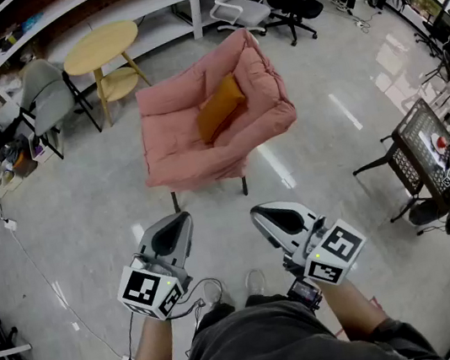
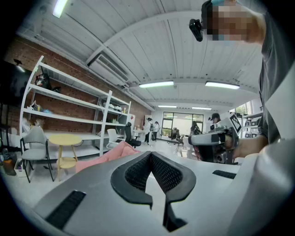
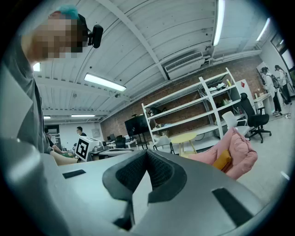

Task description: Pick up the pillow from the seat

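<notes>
Orange pillow (image 1: 220, 107): lies aslant on the seat of the pink chair (image 1: 179, 161), upper end against the backrest padding. Nothing on top of it.
Left gripper (image 1: 179, 223): held low in front of the person, well apart from the chair. Fingers (image 2: 137, 174) closed on each other, nothing between.
Right gripper (image 1: 263, 215): level with the left, near it. Fingers (image 3: 163, 174) closed too, empty. Its view has the pillow off to the right, not ahead.
Floor (image 1: 86, 215): bare between person and chair. A cable (image 1: 55, 289) runs along the left, off the straight path.
Stage (judgement): pillow untouched; the approach is the step in hand.
Method (judgement): walk up to the chair's front edge, square on. Open one pair of fingers before reaching, not at the fabric. Aim for the pillow's near lower corner or long edge, where it stands proud of the seat, so one finger slides under and one lands on top. Pinch a good fold, then lift straight up, clear of the armrests.
Handling (judgement): soft and light; likely to sag from a corner grip. The second gripper can take the opposite edge if it droops.
Risk (judgement): the seat padding looks as soft as the pillow and could be pinched along with it. Check that the fingers bite orange only.
</notes>
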A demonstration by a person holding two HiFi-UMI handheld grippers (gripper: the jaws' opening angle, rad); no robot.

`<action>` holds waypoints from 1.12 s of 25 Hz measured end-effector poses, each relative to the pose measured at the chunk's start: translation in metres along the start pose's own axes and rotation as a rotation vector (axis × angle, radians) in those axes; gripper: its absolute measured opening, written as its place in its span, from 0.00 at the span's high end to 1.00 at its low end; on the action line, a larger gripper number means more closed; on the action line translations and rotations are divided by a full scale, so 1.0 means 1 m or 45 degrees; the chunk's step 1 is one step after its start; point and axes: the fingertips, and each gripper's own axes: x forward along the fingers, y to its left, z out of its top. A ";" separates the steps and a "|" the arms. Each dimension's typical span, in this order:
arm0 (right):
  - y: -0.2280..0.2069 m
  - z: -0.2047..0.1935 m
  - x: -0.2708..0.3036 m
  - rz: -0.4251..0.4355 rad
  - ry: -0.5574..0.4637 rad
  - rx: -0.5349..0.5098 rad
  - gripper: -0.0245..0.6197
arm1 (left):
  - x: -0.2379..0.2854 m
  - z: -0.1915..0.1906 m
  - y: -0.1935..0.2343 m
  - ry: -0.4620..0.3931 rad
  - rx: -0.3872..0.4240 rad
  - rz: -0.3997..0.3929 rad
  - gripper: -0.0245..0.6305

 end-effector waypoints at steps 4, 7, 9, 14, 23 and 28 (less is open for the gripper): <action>0.001 -0.002 -0.001 0.003 0.005 -0.002 0.95 | -0.001 -0.001 -0.002 -0.002 -0.001 0.000 0.95; 0.000 -0.003 -0.004 0.004 0.007 -0.004 0.95 | 0.001 -0.003 -0.006 0.000 -0.003 0.000 0.95; 0.000 -0.004 -0.006 0.004 0.007 -0.001 0.95 | 0.001 -0.004 -0.008 0.004 -0.006 0.001 0.95; -0.004 -0.003 -0.010 -0.001 -0.025 0.055 0.95 | 0.001 -0.005 -0.007 0.008 -0.004 0.009 0.95; -0.024 -0.017 -0.038 0.040 0.003 0.077 0.95 | 0.014 0.000 -0.010 -0.041 -0.009 0.111 0.95; -0.042 -0.021 -0.049 0.030 0.003 0.115 0.95 | 0.026 0.002 -0.015 -0.019 0.009 0.119 0.95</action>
